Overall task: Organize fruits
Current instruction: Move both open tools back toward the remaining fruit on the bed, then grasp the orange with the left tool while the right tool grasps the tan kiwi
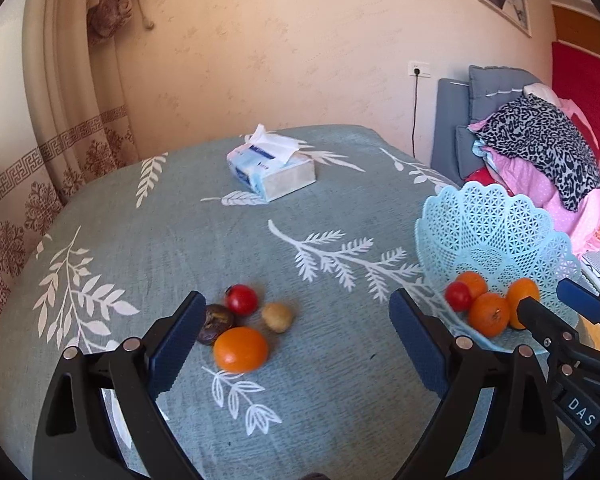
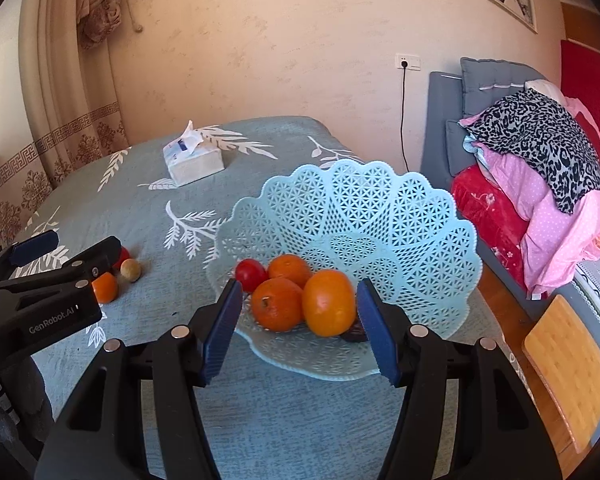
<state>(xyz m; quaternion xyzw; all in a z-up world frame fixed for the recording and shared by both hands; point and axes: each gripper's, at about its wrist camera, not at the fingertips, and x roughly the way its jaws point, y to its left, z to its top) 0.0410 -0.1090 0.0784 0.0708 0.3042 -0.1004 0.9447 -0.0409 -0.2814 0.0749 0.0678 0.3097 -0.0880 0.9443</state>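
Counter (image 1: 180, 240) under leaf-print cloth carries tissue box (image 1: 271, 171); basket (image 1: 496, 236); loose orange (image 1: 241, 349), tomato (image 1: 241, 299), two brownish fruits.

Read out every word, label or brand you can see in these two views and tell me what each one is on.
"DAS" on a tag on the right gripper.
"GenRobot.AI" on the body of the left gripper.
Tissue box: blue print, too blurred to read.
Handwritten label at the lower left edge of the right wrist view: too small to read.

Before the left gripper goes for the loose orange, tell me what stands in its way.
Nothing visible does. The left gripper is open, and the orange lies on the tablecloth between the jaws, nearer the left one. A dark fruit, a tomato and a small tan fruit lie just behind it.
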